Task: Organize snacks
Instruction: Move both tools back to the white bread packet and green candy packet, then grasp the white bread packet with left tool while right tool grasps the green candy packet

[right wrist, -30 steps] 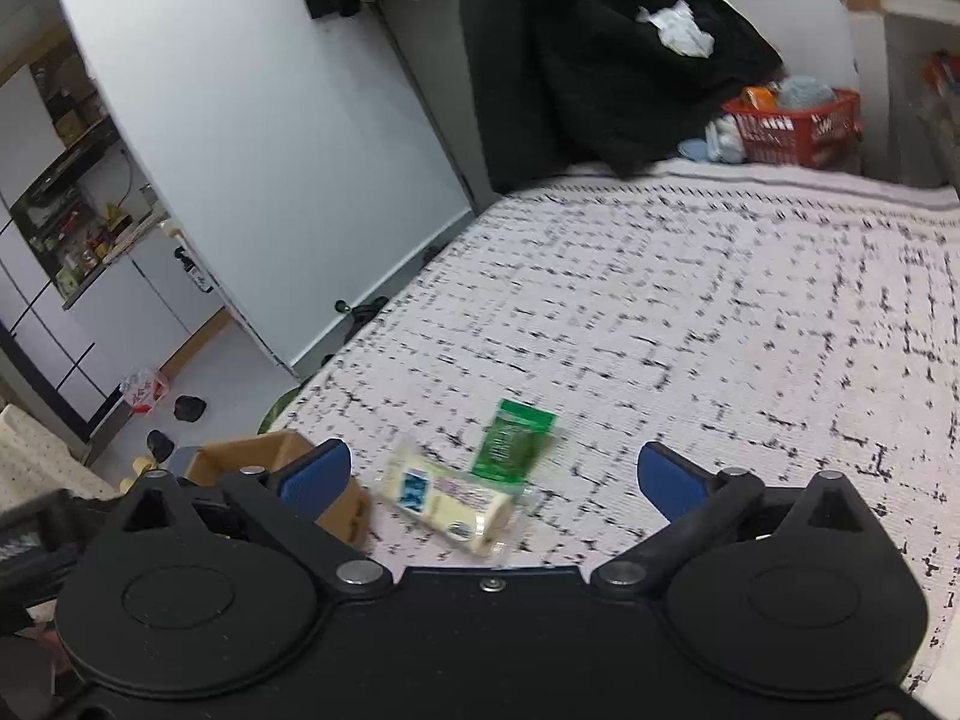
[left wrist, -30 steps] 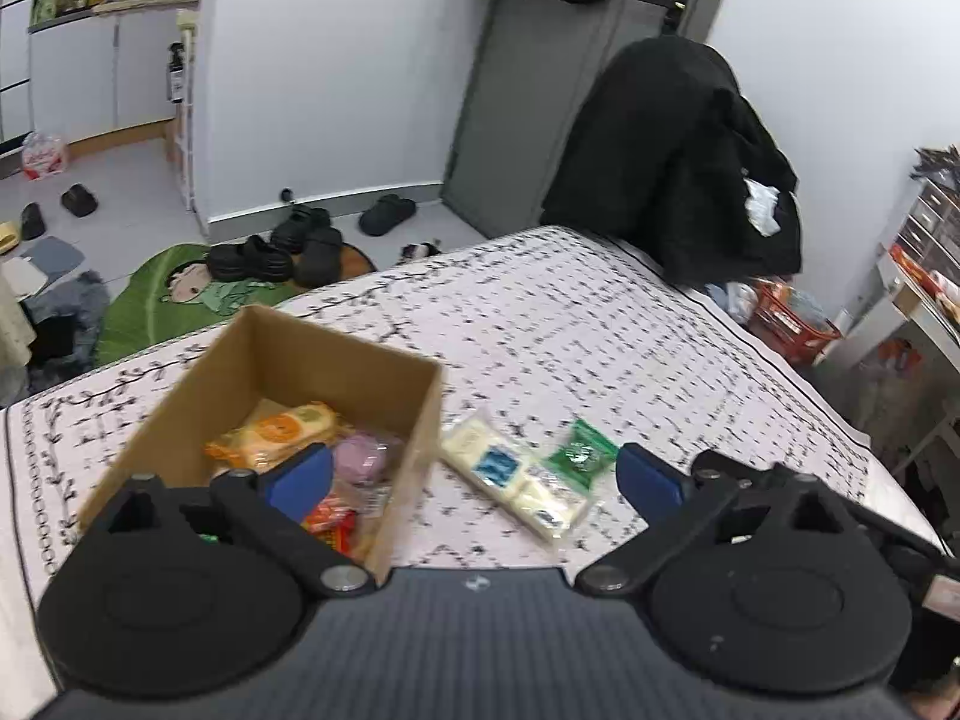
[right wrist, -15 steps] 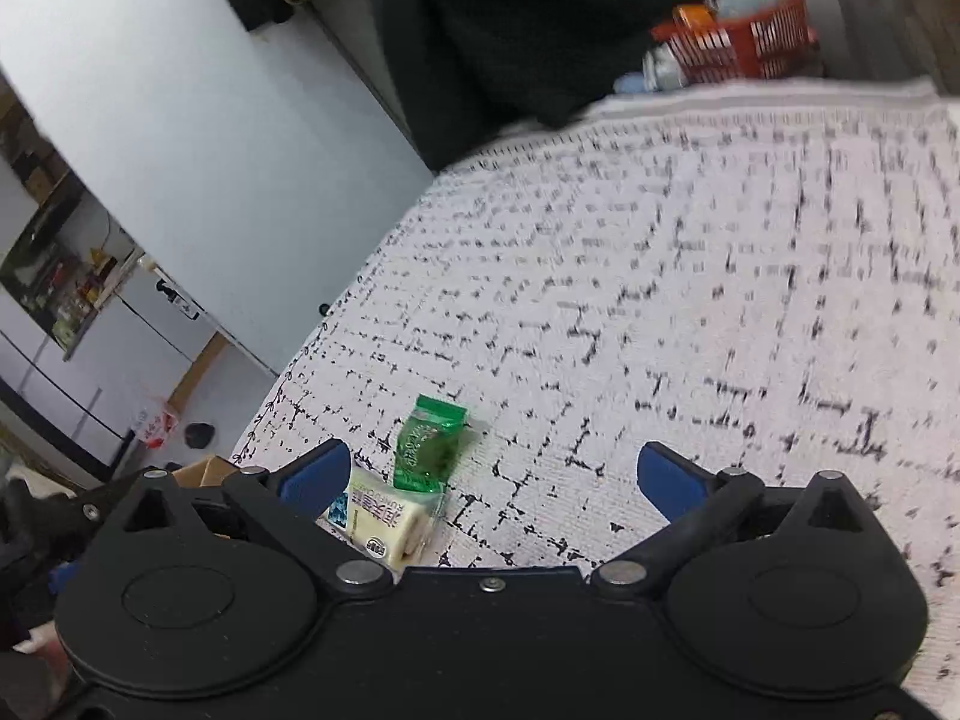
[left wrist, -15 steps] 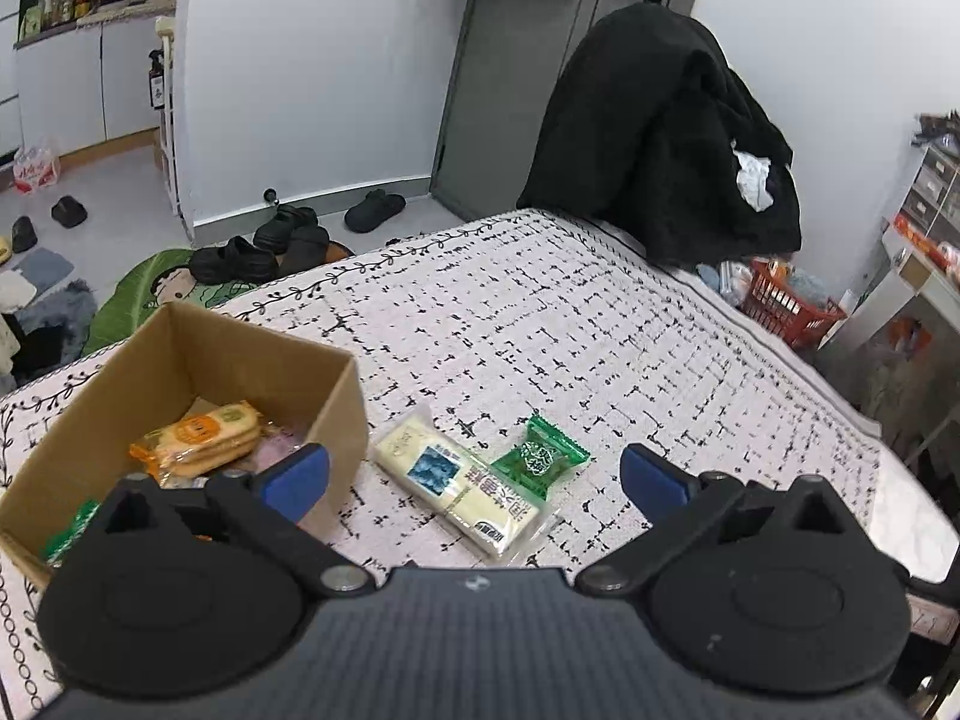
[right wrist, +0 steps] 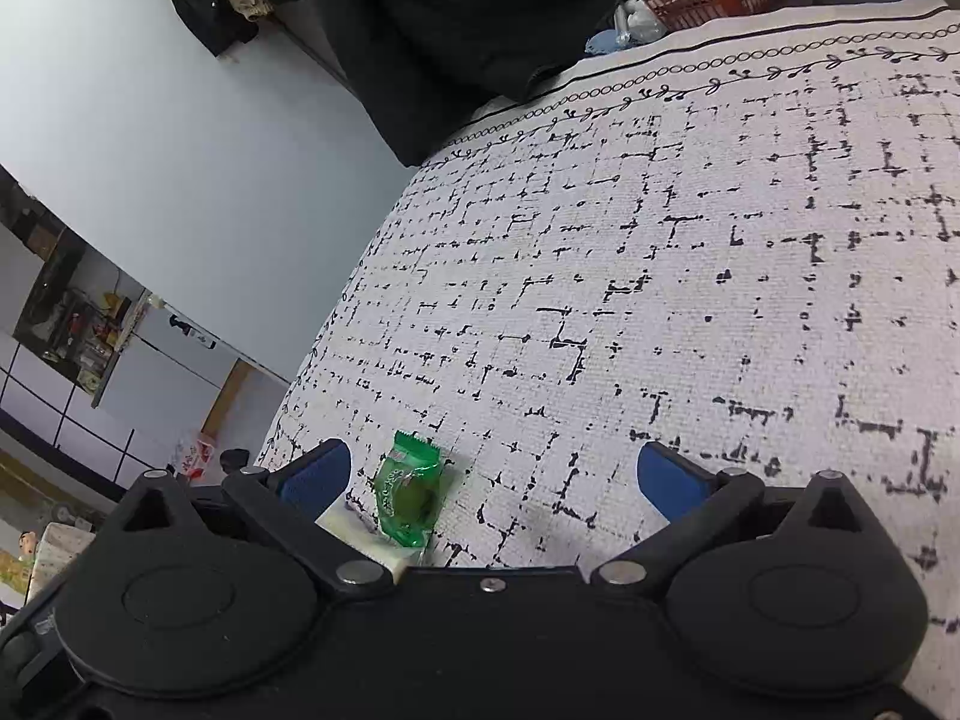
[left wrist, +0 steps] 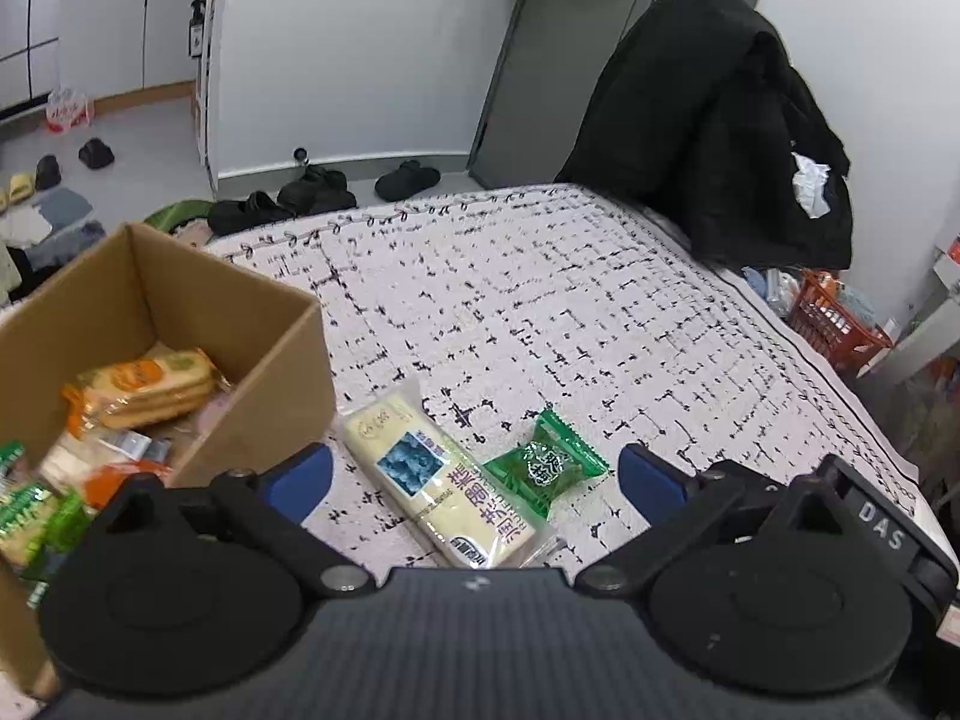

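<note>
- The left gripper (left wrist: 474, 477) hung over the patterned tablecloth (left wrist: 540, 312) with its blue-padded fingers (left wrist: 651, 483) spread wide and nothing between them in contact; both loose snacks lay on the cloth within the gap, below the pads.
- The long cream-coloured snack bar (left wrist: 441, 474), in a clear wrapper with a blue picture on its label, lay flat and slanted just beside the cardboard box (left wrist: 264, 372); its far end was near the box's side wall.
- The small green candy packet (left wrist: 546, 468) lay against the bar's right side, touching or slightly overlapping it; the view did not settle which.
- The box stood open on the left; inside lay an orange-labelled cracker pack (left wrist: 147, 387), with green wrappers (left wrist: 36, 516) and other packets I could not identify nearer the camera.
- The right gripper (right wrist: 489, 474) was likewise wide apart and empty, low over the cloth; in its view the green packet (right wrist: 411, 489) sat close to the left-hand pad (right wrist: 315, 471), apart from it, and a corner of the cream bar (right wrist: 366, 534) showed beneath the packet.
- A black coat (left wrist: 714, 132) hung past the table's far corner; an orange-red basket (left wrist: 831, 324) stood on the floor to the right; dark slippers (left wrist: 312, 192) lay by the wall.
</note>
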### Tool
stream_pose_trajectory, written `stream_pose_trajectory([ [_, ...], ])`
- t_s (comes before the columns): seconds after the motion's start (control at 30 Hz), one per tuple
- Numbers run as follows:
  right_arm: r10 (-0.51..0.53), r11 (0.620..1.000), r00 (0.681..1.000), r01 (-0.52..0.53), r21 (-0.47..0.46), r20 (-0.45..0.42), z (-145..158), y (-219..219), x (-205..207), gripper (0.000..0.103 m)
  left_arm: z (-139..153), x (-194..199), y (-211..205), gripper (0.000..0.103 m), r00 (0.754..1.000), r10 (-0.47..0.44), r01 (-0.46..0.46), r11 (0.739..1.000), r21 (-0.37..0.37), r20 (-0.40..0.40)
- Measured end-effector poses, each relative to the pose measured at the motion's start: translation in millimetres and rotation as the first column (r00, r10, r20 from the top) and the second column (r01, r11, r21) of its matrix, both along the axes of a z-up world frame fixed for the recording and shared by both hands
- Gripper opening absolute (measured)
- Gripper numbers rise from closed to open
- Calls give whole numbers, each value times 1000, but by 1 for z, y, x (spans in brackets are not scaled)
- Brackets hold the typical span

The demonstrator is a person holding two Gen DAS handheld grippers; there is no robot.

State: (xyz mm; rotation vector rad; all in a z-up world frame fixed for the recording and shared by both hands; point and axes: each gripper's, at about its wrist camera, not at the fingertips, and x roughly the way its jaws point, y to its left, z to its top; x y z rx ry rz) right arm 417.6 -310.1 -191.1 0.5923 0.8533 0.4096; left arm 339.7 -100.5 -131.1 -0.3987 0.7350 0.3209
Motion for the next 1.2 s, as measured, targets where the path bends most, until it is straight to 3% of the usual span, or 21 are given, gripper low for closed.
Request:
stream_pose_trajectory([
  [0.1, 38, 999, 999, -38, 19, 8, -3, 4, 5, 101, -11, 10, -1, 98, 1000, 12, -12, 1000, -16, -23],
  [0.27, 108, 994, 994, -108, 13, 0, -11, 18, 16, 84, -30, 22, -1, 89, 997, 51, -52, 998, -26, -61],
  [0.5, 180, 983, 984, -179, 42, -10, -19, 32, 28, 81, -56, 34, 10, 77, 991, 82, -89, 994, -67, -105],
  [0.6, 207, 977, 978, -206, 55, -13, -21, 38, 32, 79, -63, 34, 15, 67, 991, 82, -93, 991, -101, -107],
  [0.83, 256, 965, 967, -255, 60, -6, -25, 52, 39, 77, -61, 26, 14, 47, 994, 50, -59, 994, -97, -95],
  [1.1, 295, 955, 955, -295, 39, 11, -28, 66, 44, 65, -57, 16, 18, 42, 997, 21, -31, 993, -118, -80],
  [1.13, 295, 955, 955, -296, 36, 12, -28, 66, 43, 63, -57, 15, 18, 42, 997, 18, -27, 993, -119, -80],
  [1.2, 302, 953, 953, -303, 21, 13, -29, 68, 41, 48, -56, 12, 18, 41, 997, 10, -19, 992, -126, -78],
])
